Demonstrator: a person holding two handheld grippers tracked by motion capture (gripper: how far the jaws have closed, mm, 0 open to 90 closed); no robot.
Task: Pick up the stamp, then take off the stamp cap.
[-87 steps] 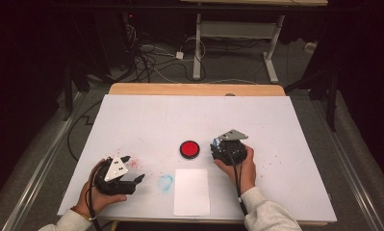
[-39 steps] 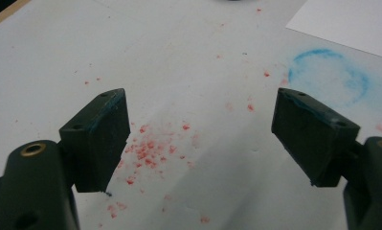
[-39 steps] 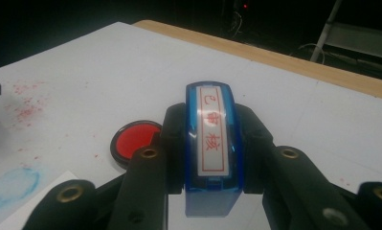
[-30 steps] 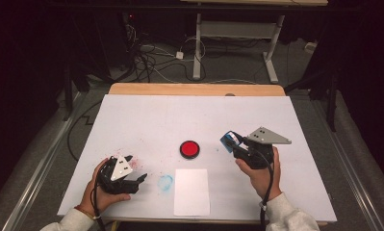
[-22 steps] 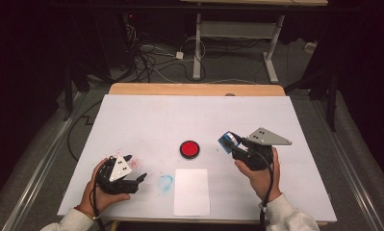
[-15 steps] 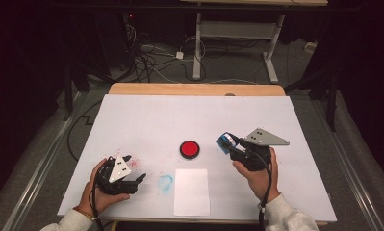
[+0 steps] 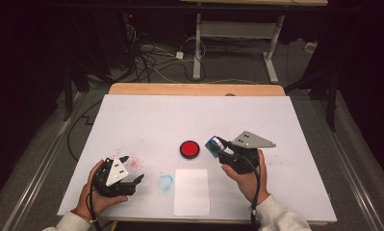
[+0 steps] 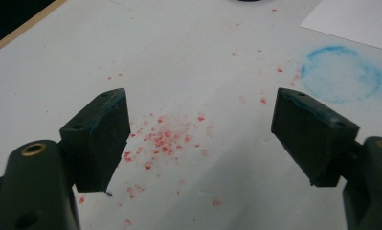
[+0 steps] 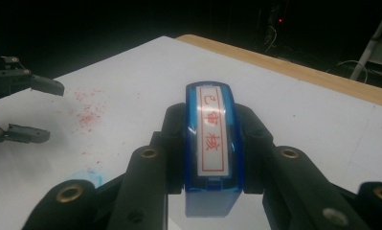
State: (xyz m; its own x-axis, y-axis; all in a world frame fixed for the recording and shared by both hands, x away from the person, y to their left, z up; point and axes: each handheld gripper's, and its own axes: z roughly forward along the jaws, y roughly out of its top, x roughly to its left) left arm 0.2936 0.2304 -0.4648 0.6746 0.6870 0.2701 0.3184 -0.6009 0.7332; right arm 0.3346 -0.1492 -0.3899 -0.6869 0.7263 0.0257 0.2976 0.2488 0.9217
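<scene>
**Stamp clamped in my right gripper, left one wide and empty**

My right gripper is closed tight on a blue stamp; in the right gripper view its jaws press both flat sides, and the white label with red characters faces up at me. From the high view I hold it above the table, right of centre and nearer the front edge, just beside the round red ink pad, not touching it.

My left gripper sits low near the front left corner with its jaws spread apart and nothing between them. In the left gripper view, red specks dot the white surface between the jaws, and a blue ring-shaped smudge lies past the right-hand jaw. A white sheet of paper lies at the front edge, between my two hands.
</scene>
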